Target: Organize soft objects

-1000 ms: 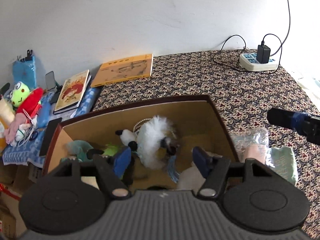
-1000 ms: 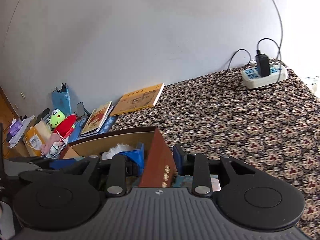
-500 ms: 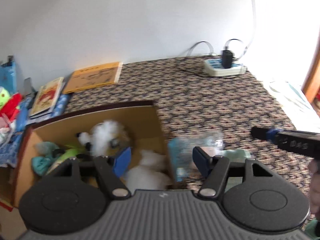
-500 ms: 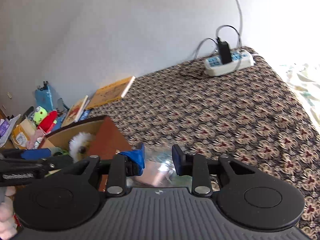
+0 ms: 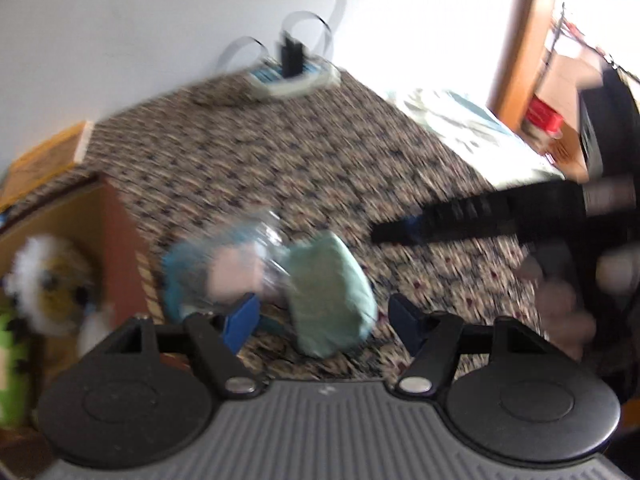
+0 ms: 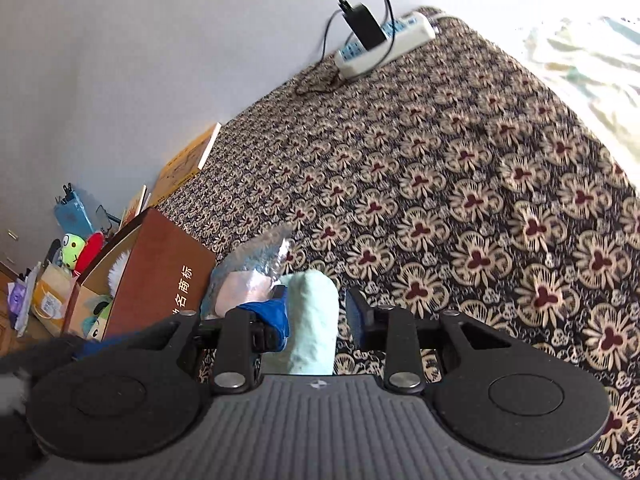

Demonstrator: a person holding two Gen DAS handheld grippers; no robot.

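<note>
Right gripper fingers opening, straddling the green roll without pressing it; its long axis runs near-to-far between them; left gripper fingers opening too, empty, the roll just beyond; a bagged item touches its left, beside the box on the patterned bed.

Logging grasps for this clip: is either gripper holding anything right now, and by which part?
Nothing is held. The pale green folded cloth lies between the right gripper, whose jaws are opening; the left gripper is open and opening further.
</note>
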